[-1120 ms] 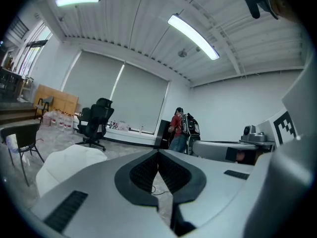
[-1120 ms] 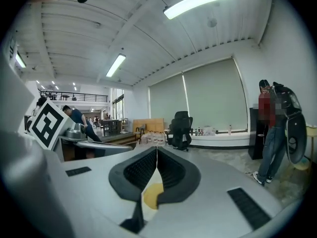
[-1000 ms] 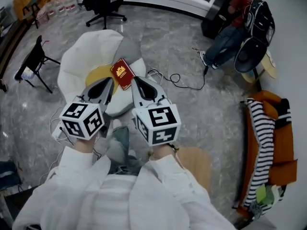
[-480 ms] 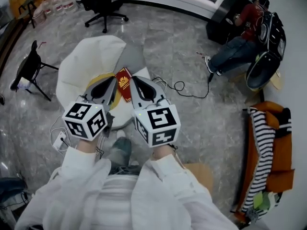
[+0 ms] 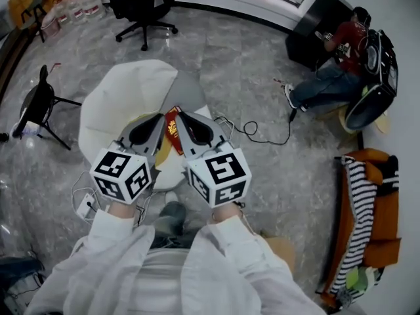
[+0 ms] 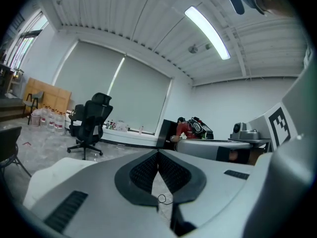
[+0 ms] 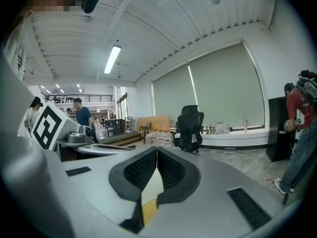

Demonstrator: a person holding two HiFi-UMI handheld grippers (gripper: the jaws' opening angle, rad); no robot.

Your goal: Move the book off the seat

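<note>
A red book with a gold emblem lies on the white seat, next to a yellow cushion. In the head view only a strip of the book shows between my two grippers, which hover side by side above it. My left gripper has its jaws shut with nothing in them, and its own view shows the tips meeting. Beside it my right gripper is shut and empty too, its pads closed together in its own view. Neither gripper view shows the book.
A black office chair stands beyond the seat and a black folding chair to the left. A cable runs across the floor on the right. A seated person is far right; an orange sofa holds striped cloth.
Both grippers have drawn closer together over the book, so less of its cover shows between them. The head view has shifted slightly. Both jaws stay shut.
</note>
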